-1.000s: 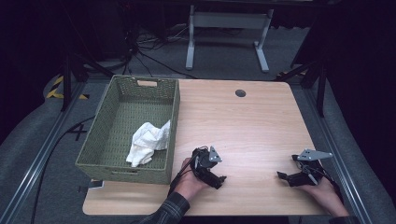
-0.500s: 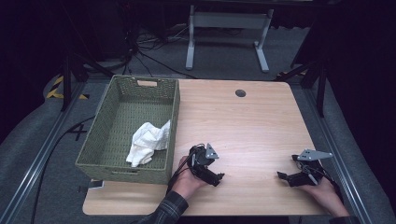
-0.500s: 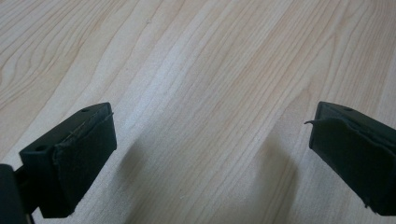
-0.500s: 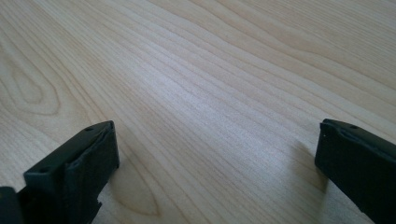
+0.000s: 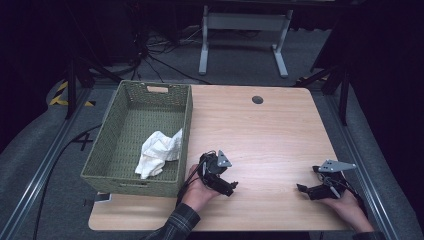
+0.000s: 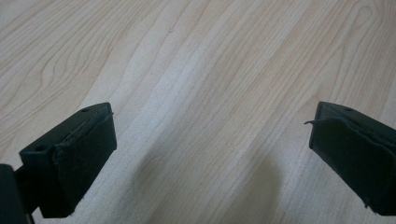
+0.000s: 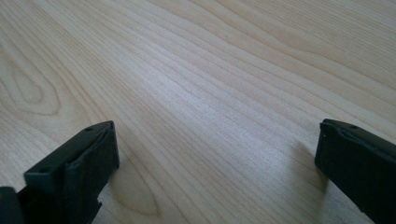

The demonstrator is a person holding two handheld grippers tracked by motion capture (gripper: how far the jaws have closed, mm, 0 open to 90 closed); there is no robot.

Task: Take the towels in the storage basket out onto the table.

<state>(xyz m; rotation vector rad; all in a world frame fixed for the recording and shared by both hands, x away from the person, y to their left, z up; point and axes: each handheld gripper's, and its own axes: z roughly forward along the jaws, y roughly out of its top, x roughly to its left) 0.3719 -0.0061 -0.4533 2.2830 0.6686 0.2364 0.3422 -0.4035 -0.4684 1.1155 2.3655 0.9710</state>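
A crumpled white cloth [image 5: 159, 151] lies in a green woven basket [image 5: 118, 134] at the left of the wooden table [image 5: 260, 135]. My left gripper [image 5: 227, 186] rests low over the table just right of the basket's near corner, held by a hand in a plaid sleeve. Its jaws stand wide apart over bare wood in the left gripper view, nothing between them [image 6: 210, 144]. My right gripper [image 5: 306, 190] sits near the table's front right edge. It is open too, with only wood grain between its jaws [image 7: 215, 154].
A small dark round hole [image 5: 257, 99] marks the table's far side. Beyond the table stand a white metal frame [image 5: 245, 30] and cables on the grey floor. Rails run along both sides of the table.
My left gripper has drifted slightly toward the table's front edge and lower. The right gripper, cloth and basket have stayed in place.
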